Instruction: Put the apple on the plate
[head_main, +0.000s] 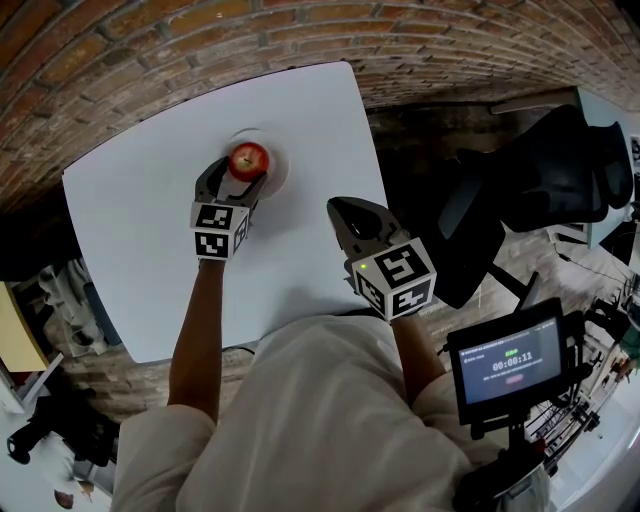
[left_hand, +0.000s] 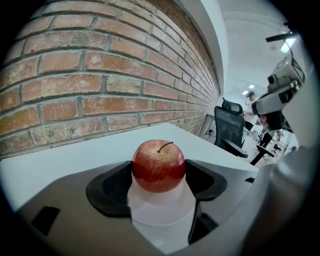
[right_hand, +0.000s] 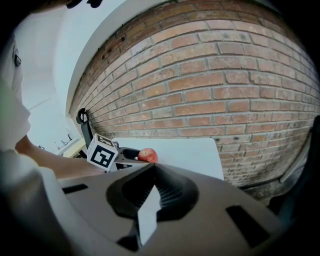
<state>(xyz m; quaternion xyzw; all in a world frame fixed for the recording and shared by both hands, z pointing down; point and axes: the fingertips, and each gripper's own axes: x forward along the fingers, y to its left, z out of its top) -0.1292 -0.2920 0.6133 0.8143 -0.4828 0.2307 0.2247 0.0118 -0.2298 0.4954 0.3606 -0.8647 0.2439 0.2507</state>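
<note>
**A:** What does the apple look like from where you stand?

**B:** The apple (head_main: 249, 159) is round and red, with paler yellowish flecks on its upper side and a thin, curved brown stalk at the top. It stands upright over the white plate (head_main: 277, 172). My left gripper (head_main: 246, 172) has it between its black pads, one pressed to each side. I can't tell for sure whether its base touches the plate.

**A:** And your other one?

**B:** My right gripper (head_main: 338, 208) carries nothing. Its jaws are drawn together at the tips, above bare table, well apart from the plate.

**A:** Any writing you can read?

**B:** Only on the small screen (head_main: 510, 365) low at my right, which shows 00:00:11. The lines under it are too small to read. The cubes on both grippers bear black-and-white square markers, no words.

**A:** How much room is there?

**B:** The table (head_main: 140, 220) is white with rounded corners. The plate sits on its far half, nearer the brick wall (head_main: 200, 40) than me. Bare surface lies to its left and right and towards me. My right gripper hangs close to the table's right edge, and a black chair (head_main: 470, 230) stands just beyond that edge.
</note>
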